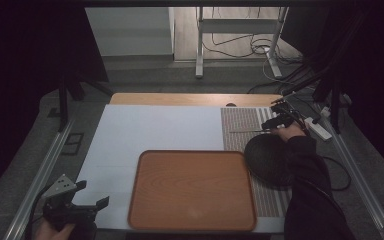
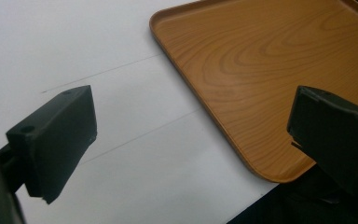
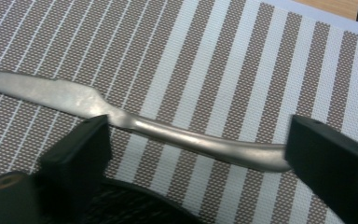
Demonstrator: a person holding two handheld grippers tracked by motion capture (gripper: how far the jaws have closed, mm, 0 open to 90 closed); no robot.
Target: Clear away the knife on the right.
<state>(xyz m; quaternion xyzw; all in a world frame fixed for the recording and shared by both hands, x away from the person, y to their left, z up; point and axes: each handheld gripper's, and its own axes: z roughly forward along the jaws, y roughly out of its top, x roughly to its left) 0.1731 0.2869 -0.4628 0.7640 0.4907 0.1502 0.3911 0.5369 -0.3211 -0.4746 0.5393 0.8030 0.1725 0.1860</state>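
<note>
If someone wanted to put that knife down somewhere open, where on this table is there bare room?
The wooden tray is bare across its whole floor. The white sheet is free behind the tray and to its left, up to the left tongs. The crowded part is the striped mat on the right: the knife, a dark round bowl and the right tongs share it.

Your high view is dim, with its left and right edges sunk in near-black; the brightest patch is the floor at upper centre. The white mat [image 1: 150, 135] stays evenly lit. Both gripper views are brighter, though their near jaws blur (soft glare on the tray [image 2: 261, 70]).
</note>
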